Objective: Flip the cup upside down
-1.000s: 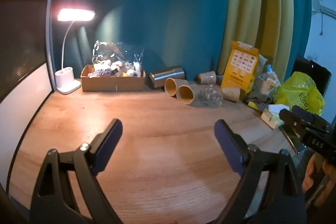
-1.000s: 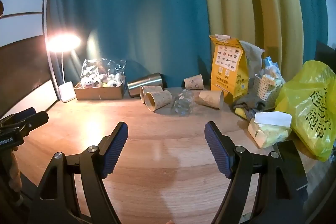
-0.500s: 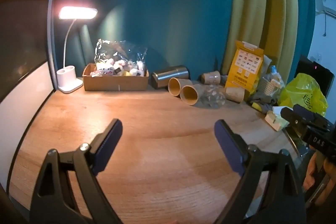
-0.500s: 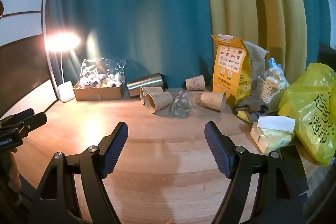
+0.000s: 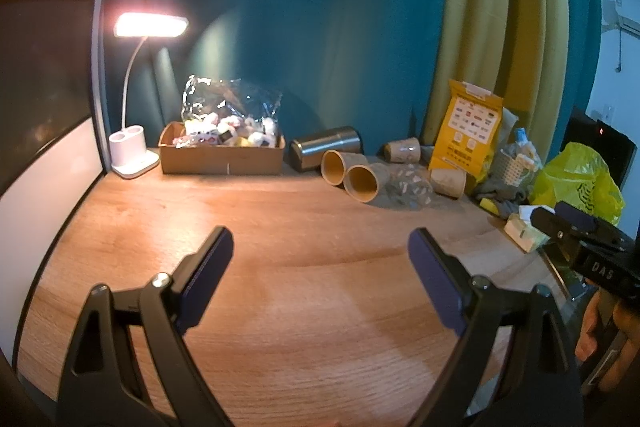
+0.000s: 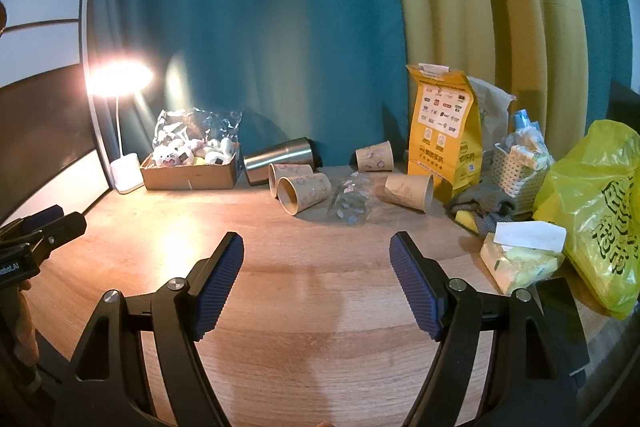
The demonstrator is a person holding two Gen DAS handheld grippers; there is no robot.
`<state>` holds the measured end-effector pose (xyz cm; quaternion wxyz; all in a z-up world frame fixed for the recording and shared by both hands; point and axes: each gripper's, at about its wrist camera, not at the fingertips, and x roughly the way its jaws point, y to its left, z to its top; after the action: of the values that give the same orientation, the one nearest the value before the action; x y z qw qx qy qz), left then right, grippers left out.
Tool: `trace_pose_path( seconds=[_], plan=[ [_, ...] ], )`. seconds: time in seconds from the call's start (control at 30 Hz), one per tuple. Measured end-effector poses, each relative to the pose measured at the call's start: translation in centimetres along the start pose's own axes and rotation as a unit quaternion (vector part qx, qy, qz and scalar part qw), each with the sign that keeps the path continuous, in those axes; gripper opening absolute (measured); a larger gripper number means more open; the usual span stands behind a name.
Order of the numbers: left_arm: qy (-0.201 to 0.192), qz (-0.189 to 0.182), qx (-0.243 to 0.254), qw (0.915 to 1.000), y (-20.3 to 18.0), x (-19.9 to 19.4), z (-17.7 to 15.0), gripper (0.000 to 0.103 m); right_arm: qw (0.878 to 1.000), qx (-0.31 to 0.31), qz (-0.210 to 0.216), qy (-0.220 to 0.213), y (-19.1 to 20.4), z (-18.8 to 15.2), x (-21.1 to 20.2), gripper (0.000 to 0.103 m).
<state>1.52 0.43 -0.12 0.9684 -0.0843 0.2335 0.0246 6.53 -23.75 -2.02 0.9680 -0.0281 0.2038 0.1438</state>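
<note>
Four paper cups [image 6: 306, 191] are lying on their sides at the back of the table [image 6: 320, 307], none flipped; both the left gripper [image 5: 320, 263] and right gripper [image 6: 316, 263] are hovering well short, fingers spread wide, holding nothing, so everything is remaining

Far across the light wood-grain tabletop [image 6: 320, 307] lie 4 tan paper cups [image 6: 306, 193] with faint printed motifs, a silver tumbler [image 6: 280, 157], and a yellow bag [image 6: 442, 131]. Right: a bright yellow plastic bag [image 6: 596, 211] with dark lettering.
</note>
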Motion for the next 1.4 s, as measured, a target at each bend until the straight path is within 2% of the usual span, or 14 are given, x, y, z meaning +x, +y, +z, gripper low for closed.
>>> trace_pose_path(
  seconds=[1.4],
  plan=[
    [-0.006, 0.008, 0.0, 1.0, 0.48, -0.76, 0.26, 0.09, 1.0, -0.003, 0.001, -0.001, 0.54, 0.68, 0.17, 0.078]
  ],
)
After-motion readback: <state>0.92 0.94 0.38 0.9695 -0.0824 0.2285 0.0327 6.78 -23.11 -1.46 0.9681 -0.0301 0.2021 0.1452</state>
